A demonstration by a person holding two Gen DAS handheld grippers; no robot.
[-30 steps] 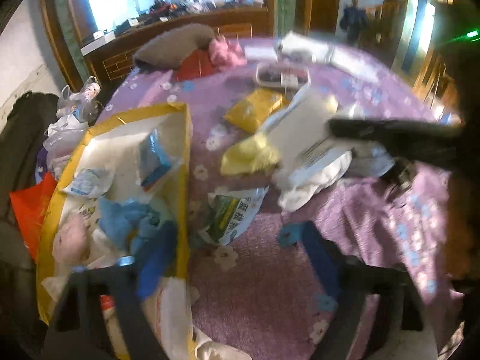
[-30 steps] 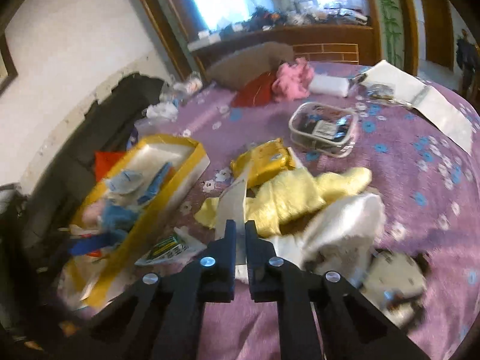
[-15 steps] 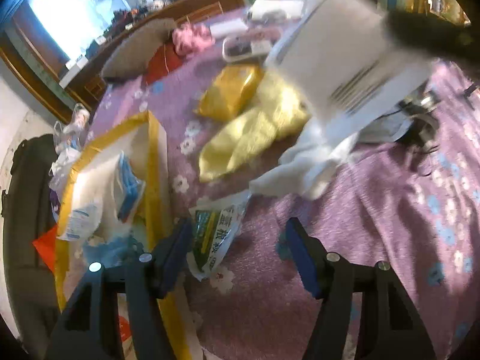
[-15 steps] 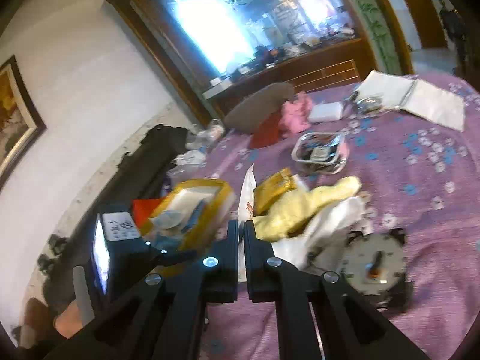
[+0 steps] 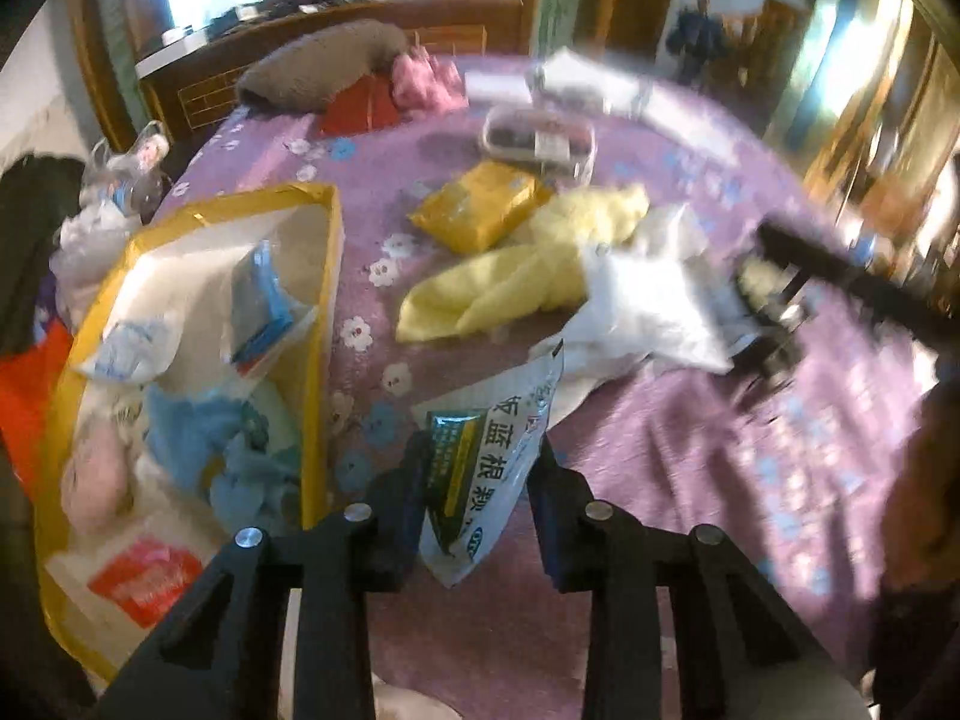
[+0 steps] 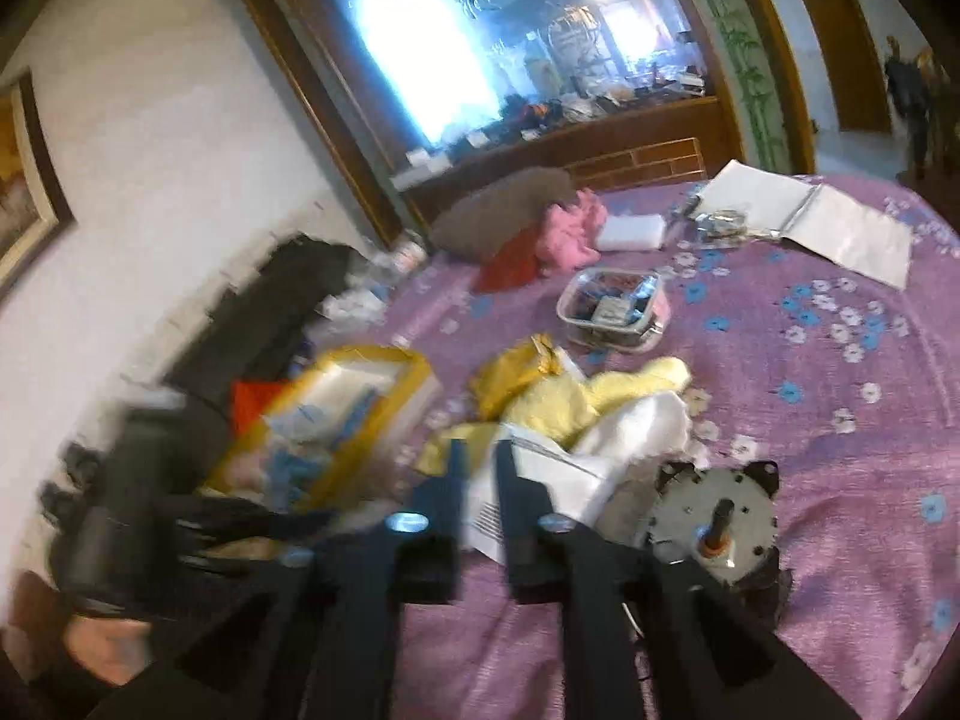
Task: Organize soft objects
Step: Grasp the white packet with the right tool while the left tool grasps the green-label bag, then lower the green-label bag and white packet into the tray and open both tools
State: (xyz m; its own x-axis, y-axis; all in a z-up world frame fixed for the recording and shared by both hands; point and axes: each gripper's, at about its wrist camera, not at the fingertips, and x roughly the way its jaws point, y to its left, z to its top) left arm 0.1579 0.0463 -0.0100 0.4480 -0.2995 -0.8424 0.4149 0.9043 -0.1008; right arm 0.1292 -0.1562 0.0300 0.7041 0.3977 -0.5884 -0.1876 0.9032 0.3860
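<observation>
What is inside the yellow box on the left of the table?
The yellow box holds a blue tissue pack, a white packet, blue cloth, something soft and pink, and a red-printed bag. The things beneath them are covered.
</observation>
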